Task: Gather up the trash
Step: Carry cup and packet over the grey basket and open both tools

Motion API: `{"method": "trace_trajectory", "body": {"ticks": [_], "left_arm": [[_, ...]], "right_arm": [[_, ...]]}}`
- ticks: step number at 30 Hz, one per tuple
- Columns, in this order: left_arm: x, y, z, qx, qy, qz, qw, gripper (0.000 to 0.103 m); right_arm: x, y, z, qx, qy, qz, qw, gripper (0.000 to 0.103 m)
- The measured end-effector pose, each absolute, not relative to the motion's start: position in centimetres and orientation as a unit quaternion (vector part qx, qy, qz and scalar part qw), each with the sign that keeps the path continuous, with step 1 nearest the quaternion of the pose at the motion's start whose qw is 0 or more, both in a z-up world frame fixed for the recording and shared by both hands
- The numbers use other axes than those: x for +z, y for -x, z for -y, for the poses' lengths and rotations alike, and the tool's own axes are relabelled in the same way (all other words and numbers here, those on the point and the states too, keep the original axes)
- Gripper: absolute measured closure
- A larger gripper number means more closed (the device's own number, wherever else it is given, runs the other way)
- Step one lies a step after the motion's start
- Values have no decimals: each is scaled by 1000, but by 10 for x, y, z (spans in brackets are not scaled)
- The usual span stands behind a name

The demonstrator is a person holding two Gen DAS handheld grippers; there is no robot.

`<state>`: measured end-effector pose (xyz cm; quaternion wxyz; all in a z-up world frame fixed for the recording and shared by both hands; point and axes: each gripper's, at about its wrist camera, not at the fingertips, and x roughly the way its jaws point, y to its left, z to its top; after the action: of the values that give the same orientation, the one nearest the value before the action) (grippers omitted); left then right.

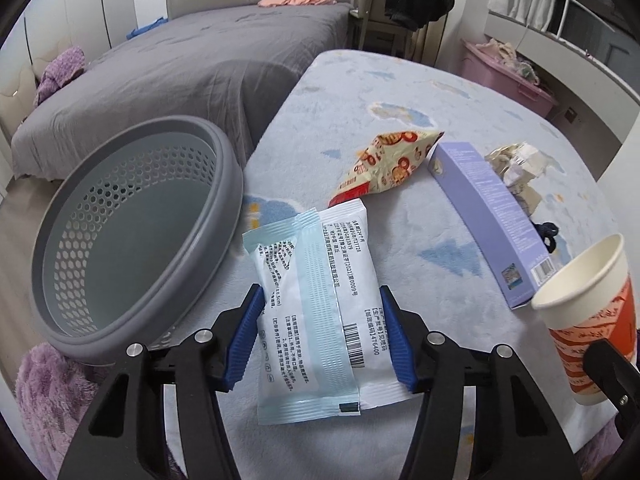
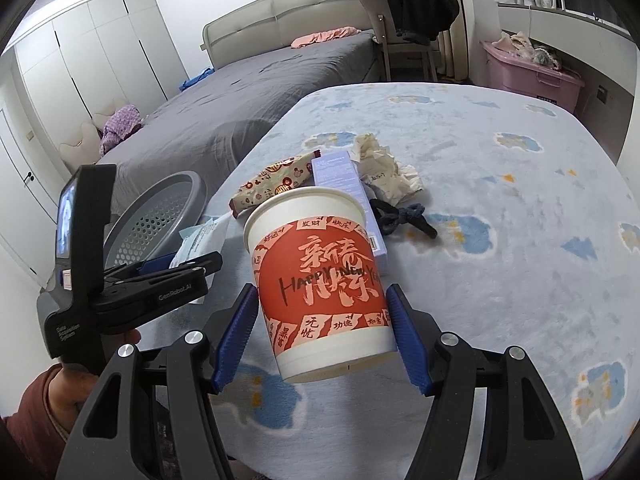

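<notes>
A white and pale-blue sealed packet (image 1: pixel 316 304) lies flat on the blue patterned table cover (image 1: pixel 360 92). My left gripper (image 1: pixel 321 300) is around it, with both blue pads against its long edges. My right gripper (image 2: pixel 322 294) is shut on a red and white paper cup (image 2: pixel 320 284), which is tilted and empty; the cup (image 1: pixel 588 312) also shows at the right of the left wrist view. The grey perforated basket (image 1: pixel 224 216) stands empty at the table's left edge, just left of the packet. In the right wrist view the left gripper (image 2: pixel 192 268) sits beside the basket (image 2: pixel 160 216).
Behind the packet lie a snack bag (image 1: pixel 384 164), a long purple box (image 1: pixel 484 216), crumpled paper (image 1: pixel 516 168) and a dark cord (image 1: pixel 546 236). A grey bed (image 1: pixel 180 76) lies past the table's left side. A pink bin (image 1: pixel 508 76) stands at the far right.
</notes>
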<state>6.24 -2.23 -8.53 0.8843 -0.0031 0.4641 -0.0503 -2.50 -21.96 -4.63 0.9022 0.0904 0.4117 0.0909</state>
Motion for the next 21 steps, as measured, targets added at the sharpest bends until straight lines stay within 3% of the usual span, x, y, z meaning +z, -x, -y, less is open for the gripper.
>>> {"method": "trace_trajectory", "body": {"ticks": [21], "left_arm": [[-31, -53, -66, -19, 7, -388, 921, 47]], "right_arm": [[-20, -14, 124, 147, -39, -397, 905, 40]]}}
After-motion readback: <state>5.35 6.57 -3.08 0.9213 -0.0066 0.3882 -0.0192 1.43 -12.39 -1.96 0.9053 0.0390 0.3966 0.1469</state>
